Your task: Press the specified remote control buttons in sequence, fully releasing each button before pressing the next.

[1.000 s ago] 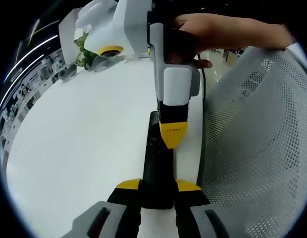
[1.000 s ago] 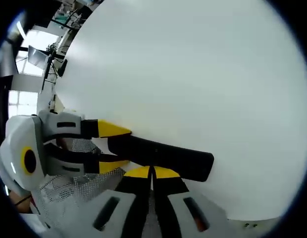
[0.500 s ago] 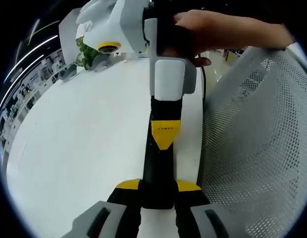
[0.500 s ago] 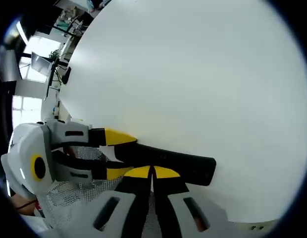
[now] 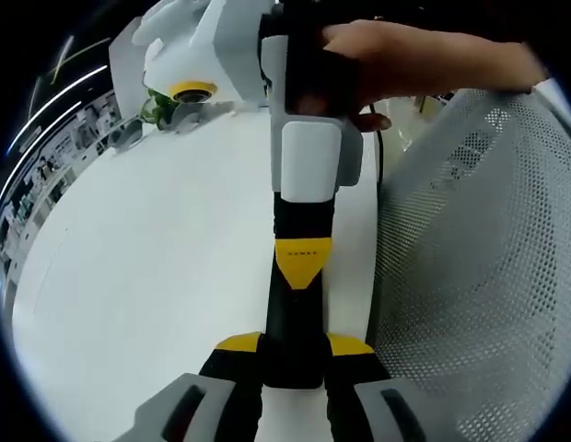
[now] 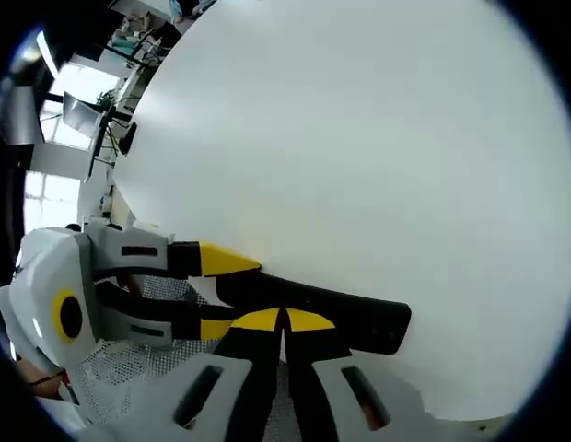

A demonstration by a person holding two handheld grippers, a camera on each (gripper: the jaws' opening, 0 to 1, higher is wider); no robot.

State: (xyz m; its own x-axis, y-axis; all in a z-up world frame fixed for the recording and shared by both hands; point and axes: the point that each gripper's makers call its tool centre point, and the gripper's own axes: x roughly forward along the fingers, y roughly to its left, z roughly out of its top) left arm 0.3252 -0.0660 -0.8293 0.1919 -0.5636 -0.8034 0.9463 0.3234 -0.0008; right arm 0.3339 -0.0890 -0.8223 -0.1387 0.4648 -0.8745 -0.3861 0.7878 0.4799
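White tabletop [image 5: 147, 267] fills most of both views, with a mesh chair back [image 5: 479, 267] at 3 o'clock in the left gripper view and shelving and a small plant [image 5: 157, 97] far off at 10 o'clock. The left gripper [image 5: 295, 348] is clamped on the near end of the black remote control [image 5: 290, 313], its yellow pads against either long side at 6 o'clock, which looks meant to steady the remote while the other tool works on it. The right gripper [image 5: 302, 264], carried by a hand [image 5: 405, 60] at 1 o'clock, comes down from 12 o'clock with its yellow tip on the remote's top face, its jaws brought together into one point, apparently so it can act as a single narrow finger on a button; no button can be made out, so which one it presses cannot be told. In the right gripper view the remote [image 6: 359, 313] runs from 8 toward 4 o'clock just past the closed tips [image 6: 284, 320], with the left gripper [image 6: 212, 290] holding its end at 8 o'clock. Against half a second ago, the right gripper's tip sits slightly nearer the held end of the remote, while the left gripper's hold looks unchanged.
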